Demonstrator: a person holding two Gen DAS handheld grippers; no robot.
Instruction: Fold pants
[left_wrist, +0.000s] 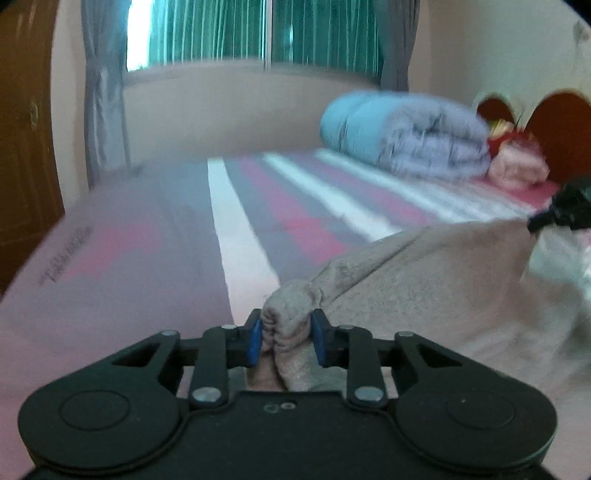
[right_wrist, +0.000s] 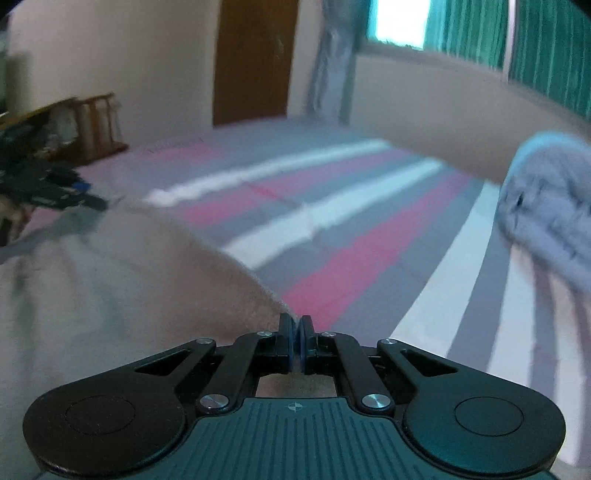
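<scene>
The beige pants (left_wrist: 436, 280) hang stretched between my two grippers above the striped bed sheet (left_wrist: 280, 206). My left gripper (left_wrist: 286, 338) is shut on a bunched corner of the pants. My right gripper (right_wrist: 296, 341) is shut on a thin edge of the pants (right_wrist: 110, 280), which spread to its left. The right gripper also shows in the left wrist view (left_wrist: 565, 210) at the far right, holding the other corner. The left gripper shows in the right wrist view (right_wrist: 48, 192) at the far left. Both views are blurred.
A rolled blue-grey quilt (left_wrist: 402, 136) and pink pillows (left_wrist: 517, 166) lie at the head of the bed by a brown headboard (left_wrist: 561, 122). A window with green curtains (left_wrist: 258, 33) is behind. A wooden door (right_wrist: 255, 59) and a wooden rack (right_wrist: 96, 122) stand past the bed.
</scene>
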